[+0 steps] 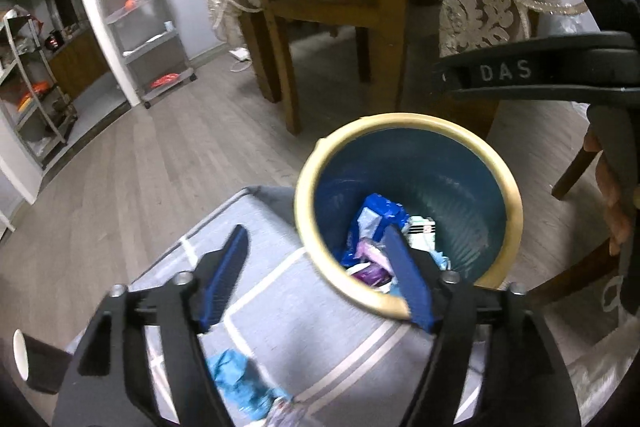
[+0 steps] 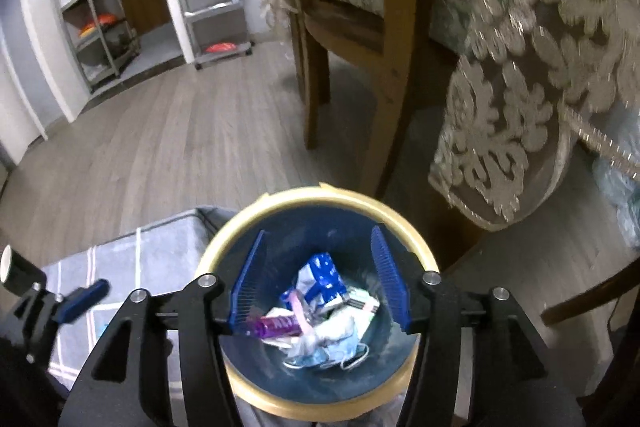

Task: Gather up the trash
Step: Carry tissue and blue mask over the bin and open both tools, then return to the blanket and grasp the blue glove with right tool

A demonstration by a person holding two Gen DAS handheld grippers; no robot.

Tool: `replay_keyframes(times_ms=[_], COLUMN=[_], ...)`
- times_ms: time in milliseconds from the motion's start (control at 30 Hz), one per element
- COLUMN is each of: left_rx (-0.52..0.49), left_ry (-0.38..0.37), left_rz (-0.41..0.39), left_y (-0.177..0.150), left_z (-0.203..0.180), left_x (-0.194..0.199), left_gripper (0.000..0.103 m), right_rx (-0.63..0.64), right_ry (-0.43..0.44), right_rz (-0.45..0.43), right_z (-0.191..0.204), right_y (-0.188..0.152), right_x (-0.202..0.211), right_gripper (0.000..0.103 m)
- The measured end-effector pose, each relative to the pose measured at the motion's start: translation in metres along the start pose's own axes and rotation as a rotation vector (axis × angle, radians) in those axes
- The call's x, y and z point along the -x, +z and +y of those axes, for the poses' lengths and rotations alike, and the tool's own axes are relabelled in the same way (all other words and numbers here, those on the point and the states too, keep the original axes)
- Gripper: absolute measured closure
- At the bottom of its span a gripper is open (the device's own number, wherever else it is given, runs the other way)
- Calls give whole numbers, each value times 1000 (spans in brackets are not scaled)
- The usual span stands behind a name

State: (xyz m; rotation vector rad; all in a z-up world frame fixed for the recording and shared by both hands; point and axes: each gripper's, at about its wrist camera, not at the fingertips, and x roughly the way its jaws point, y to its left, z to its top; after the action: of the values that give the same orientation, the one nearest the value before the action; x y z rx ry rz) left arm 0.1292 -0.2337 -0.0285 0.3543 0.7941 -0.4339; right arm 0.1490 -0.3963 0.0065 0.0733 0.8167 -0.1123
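On the far left a dark paper cup (image 1: pixel 30 361) lies on its side at the edge of the grey checked mat (image 1: pixel 320 359), not yet collected. Further right, a crumpled blue wrapper (image 1: pixel 240 383) and a scrap beside it also lie on the mat, under the left gripper (image 1: pixel 316 275), whose jaws stand wide apart with nothing between them. Right of that stands the blue trash bin (image 2: pixel 320 203) with its tan rim, already holding a blue packet (image 2: pixel 326 277), a purple wrapper (image 2: pixel 276 327) and crumpled paper. The right gripper (image 2: pixel 320 283) hovers over the bin's mouth, jaws spread wide and empty. Judging by this, much is binned, but the mat's leftovers remain.
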Motion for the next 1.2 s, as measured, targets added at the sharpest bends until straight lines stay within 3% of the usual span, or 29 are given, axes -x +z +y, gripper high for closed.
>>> replay_keyframes(times_ms=[33,167,333,533,800,1033,1200], left_rx=[9,50,108,132,264,329,354], left_ry=[19,79,122,179,215,245,233], left_rz=[-8,-43,-37,-28,-31,45,108], left_y=[-2,-12,-25,-54,-104,-144,-164], left_z=[5,28,61,100,145,176,187], left_x=[6,30,54,87,117,100,76], left_gripper=[18,6,6,6,6,6,6], right_rx=[12,39,7,1,65,-28,32], right_ry=[-1,-7,4,54,85,157,169], right_rz=[-24,-98,-156,-155,-108,52,96], right_z=[4,15,25,48,91,116,144], right_y=[0,1,0,-12,-43,-79,-87], right_x=[5,26,50,64,68,34,13], right_gripper=[8,5,5,5,5,5,5])
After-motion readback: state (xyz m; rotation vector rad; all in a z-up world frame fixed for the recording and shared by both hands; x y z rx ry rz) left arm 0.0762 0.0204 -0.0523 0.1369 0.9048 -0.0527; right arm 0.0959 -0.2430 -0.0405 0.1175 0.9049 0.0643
